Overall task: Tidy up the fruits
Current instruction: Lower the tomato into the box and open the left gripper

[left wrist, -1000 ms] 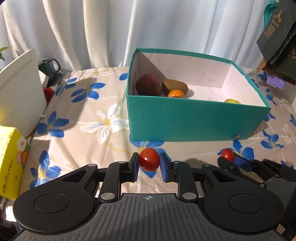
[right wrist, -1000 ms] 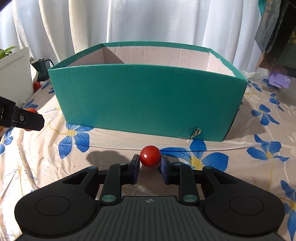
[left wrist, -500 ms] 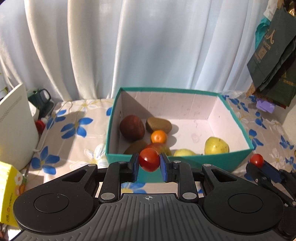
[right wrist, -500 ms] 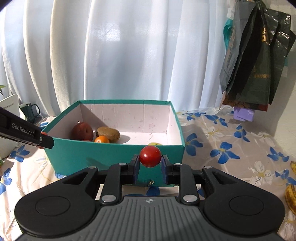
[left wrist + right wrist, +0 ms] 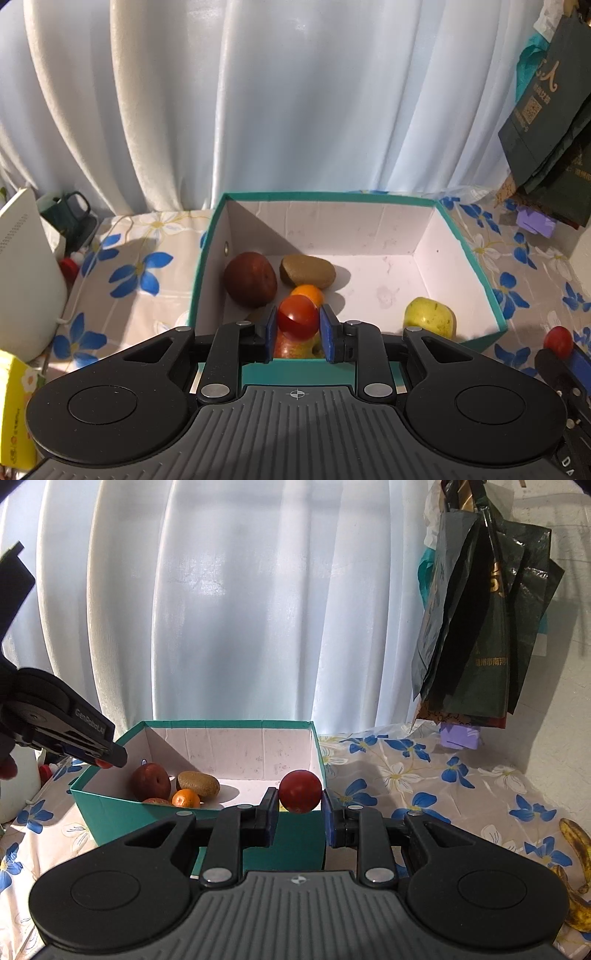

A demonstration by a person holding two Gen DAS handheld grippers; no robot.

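- Nearest, left wrist view: left gripper (image 5: 297, 332) clamped on a small red tomato (image 5: 297, 322), blue pads pressed to both its sides. It hangs just over the near wall of the teal box (image 5: 495, 295), pointing down into it.
- Right wrist view: right gripper (image 5: 300, 814) likewise closed on a second red tomato (image 5: 300, 791), held off the table in front of the box's near right corner, more level than the left.
- Each gripper shows in the other's view: the right one low at the far right edge of the left view, the left one at the left edge of the right view over the box's left wall.
- In the box, left part: a dark red apple (image 5: 250, 278), a brown kiwi (image 5: 307, 271), an orange mandarin (image 5: 307, 293), and a red-yellow fruit partly hidden under the left claw. A yellow-green pear (image 5: 430, 317) sits by the near right wall. Floor bare in the middle and back.
- Outside the box: a spotted banana (image 5: 574, 853) lies on the flowered cloth at the right edge, well apart.
- Behind: white curtain (image 5: 295, 103), dark bags hanging right.
- Judged step: carry-over, both tomatoes on the way to the box. Next: the left lowers a little and lets go over a free patch; the right must first cross the rim. Small round fruit will likely roll, so release low.
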